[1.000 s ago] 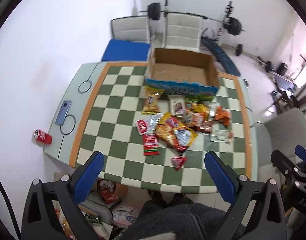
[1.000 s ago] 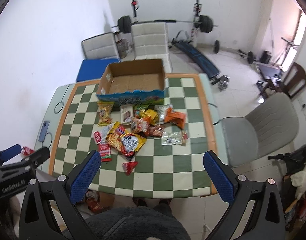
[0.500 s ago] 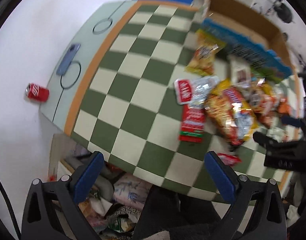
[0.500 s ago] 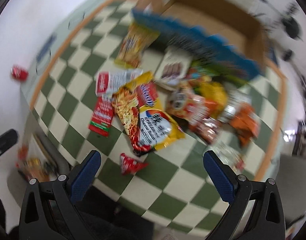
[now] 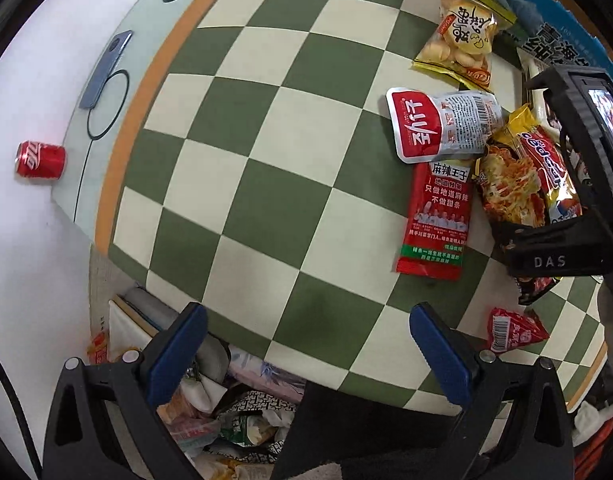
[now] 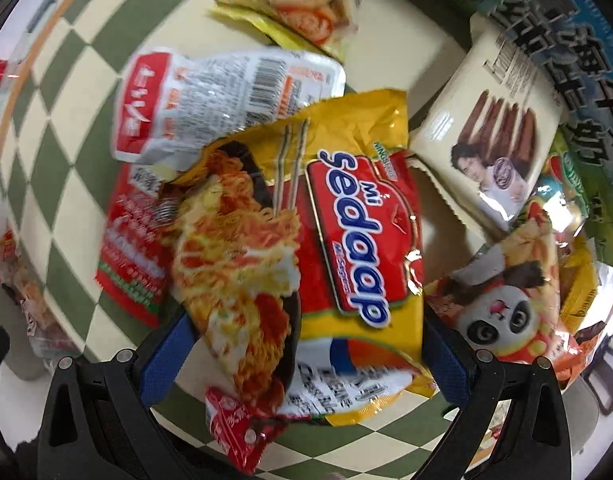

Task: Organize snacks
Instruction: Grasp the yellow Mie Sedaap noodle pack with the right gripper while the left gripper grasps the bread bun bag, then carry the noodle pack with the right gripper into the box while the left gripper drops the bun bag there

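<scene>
Right gripper (image 6: 306,356), jaws spread wide, straddles the yellow noodle packet (image 6: 326,248) at frame centre without clamping it; the packet's long axis runs upper left to lower right. Left gripper (image 5: 306,356) hangs wide open and empty above the checkered table (image 5: 242,152).

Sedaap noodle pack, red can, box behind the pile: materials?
Sedaap noodle pack: glossy printed plastic film, apparently; it shows bright glare and wrinkles. Red can: probably thin metal, a smooth printed cylinder with a silvery end rim. Box: likely cardboard with a blue printed outer face; only its wall shows.
</scene>
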A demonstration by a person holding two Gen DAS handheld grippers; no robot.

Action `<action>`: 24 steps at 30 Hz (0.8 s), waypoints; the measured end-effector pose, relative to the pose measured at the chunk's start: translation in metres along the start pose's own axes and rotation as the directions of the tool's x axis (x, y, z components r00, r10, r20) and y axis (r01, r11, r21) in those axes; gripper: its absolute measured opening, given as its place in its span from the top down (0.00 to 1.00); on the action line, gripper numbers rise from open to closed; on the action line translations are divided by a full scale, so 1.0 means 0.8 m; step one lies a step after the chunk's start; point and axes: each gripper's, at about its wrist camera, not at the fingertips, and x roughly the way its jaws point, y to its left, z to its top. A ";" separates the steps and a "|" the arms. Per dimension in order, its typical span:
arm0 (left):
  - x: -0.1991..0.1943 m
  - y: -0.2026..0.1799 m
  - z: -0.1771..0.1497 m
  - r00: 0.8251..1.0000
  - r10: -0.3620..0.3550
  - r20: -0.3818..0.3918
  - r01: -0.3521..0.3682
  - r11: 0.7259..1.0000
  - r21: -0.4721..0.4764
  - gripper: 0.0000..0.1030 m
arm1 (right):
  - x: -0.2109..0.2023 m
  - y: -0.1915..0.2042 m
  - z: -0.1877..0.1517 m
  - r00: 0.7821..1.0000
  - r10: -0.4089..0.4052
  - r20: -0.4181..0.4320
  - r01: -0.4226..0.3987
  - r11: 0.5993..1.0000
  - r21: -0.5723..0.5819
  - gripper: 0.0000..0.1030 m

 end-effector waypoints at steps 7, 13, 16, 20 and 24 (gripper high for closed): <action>0.007 -0.005 0.018 1.000 -0.012 0.018 0.011 0.999 0.051 0.00 | 0.011 -0.002 -0.010 1.000 0.011 0.026 -0.014 0.992 0.125 0.06; -0.001 -0.006 0.024 0.999 -0.009 0.039 0.005 0.995 0.099 0.00 | -0.005 -0.020 -0.059 0.993 0.074 0.088 -0.097 0.951 0.294 0.07; -0.016 -0.004 0.035 0.998 -0.026 0.060 0.019 0.993 0.115 0.00 | -0.027 -0.043 -0.086 0.980 0.115 0.163 -0.171 0.902 0.396 0.07; -0.045 -0.008 0.076 0.993 -0.066 0.097 0.056 0.993 0.099 0.00 | -0.065 -0.083 -0.129 0.945 0.162 0.283 -0.291 0.810 0.509 0.07; -0.073 -0.034 0.132 0.983 -0.111 0.146 0.096 0.990 0.106 0.00 | -0.138 -0.144 -0.168 0.901 0.160 0.402 -0.390 0.704 0.593 0.07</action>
